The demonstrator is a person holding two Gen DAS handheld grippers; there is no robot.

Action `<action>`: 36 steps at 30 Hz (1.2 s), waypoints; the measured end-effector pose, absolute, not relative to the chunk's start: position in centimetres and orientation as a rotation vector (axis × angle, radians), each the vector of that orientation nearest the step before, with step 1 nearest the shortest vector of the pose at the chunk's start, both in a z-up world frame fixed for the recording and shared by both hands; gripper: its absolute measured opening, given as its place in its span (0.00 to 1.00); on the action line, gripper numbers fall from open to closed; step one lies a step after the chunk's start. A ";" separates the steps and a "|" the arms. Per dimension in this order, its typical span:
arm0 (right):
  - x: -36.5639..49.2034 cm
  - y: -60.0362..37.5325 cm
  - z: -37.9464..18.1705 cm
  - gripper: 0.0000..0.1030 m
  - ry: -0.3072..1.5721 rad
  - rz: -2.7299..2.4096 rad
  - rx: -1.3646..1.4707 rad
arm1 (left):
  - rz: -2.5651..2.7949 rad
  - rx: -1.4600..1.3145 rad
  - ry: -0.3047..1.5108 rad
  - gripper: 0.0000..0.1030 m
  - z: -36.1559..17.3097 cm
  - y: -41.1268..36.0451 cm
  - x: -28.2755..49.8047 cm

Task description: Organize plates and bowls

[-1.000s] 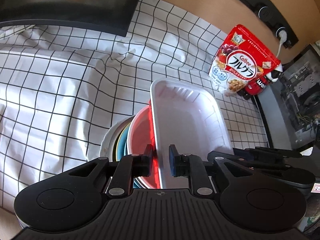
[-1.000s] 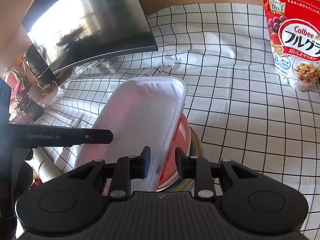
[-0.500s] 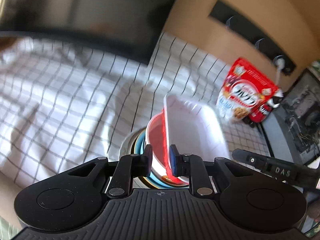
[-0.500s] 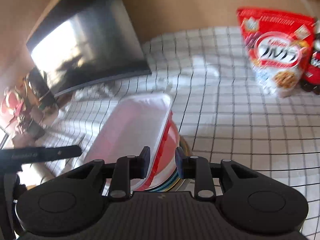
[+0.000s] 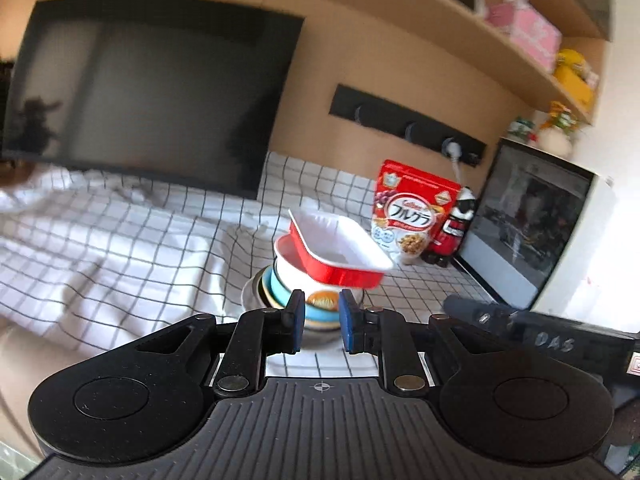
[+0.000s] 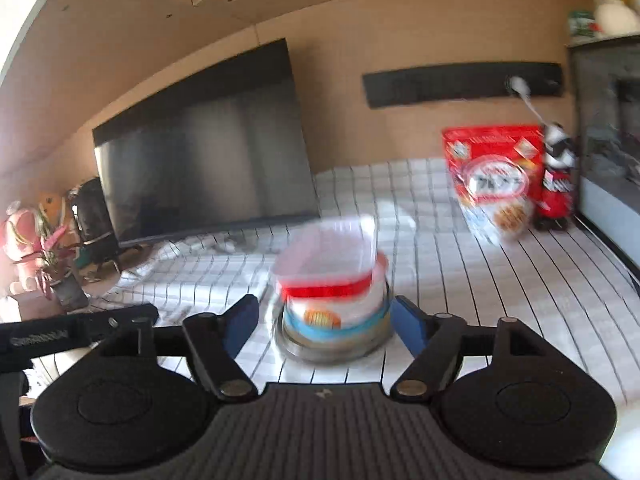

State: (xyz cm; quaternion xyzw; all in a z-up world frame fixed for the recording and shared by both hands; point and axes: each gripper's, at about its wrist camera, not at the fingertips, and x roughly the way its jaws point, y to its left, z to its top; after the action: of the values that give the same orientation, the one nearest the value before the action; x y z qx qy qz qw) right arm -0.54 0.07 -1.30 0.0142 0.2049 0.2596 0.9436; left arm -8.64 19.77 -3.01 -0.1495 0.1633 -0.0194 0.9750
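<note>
Checked tablecloth point(image 5: 120, 248) is carrying the stack point(image 5: 320, 276) near its right edge | red tray point(image 5: 336, 250) is sitting askew on top | left gripper point(image 5: 319, 318) narrow, gripping nothing; right gripper point(image 6: 322, 322) just been opening, nothing between | judging: back off straight, avoiding nudging the stack

Both claws sit back from the stack of bowls point(image 5: 316, 280), clear of it: left claw point(image 5: 319, 322) narrowly parted and empty; right claw point(image 6: 324, 322) has just been opening, nothing between its jaws.
</note>
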 end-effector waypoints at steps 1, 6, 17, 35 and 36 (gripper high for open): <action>-2.1 0.0 -1.9 0.73 0.429 0.522 0.033 | -0.042 -0.270 0.317 0.19 -3.4 19.3 -9.9; -8.8 -0.6 -4.1 0.77 0.446 0.438 -0.007 | 0.050 -0.239 0.334 0.15 -4.7 17.1 -14.7; -13.2 -3.2 -5.2 0.78 0.413 0.384 -0.039 | 0.183 -0.115 0.425 0.15 -5.5 10.6 -17.1; -10.6 -7.4 -6.4 0.78 0.470 0.391 -0.074 | 0.174 -0.114 0.464 0.13 -6.5 5.6 -16.0; -10.7 -7.5 -6.3 0.78 0.465 0.387 -0.076 | 0.170 -0.111 0.464 0.13 -6.5 5.5 -16.0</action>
State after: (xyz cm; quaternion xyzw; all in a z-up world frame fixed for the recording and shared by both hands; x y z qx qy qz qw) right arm -10.67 -7.52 -6.29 -0.0374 0.2289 0.1903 0.9539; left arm -16.02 5.49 -6.46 -0.0550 0.2293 0.0842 0.9681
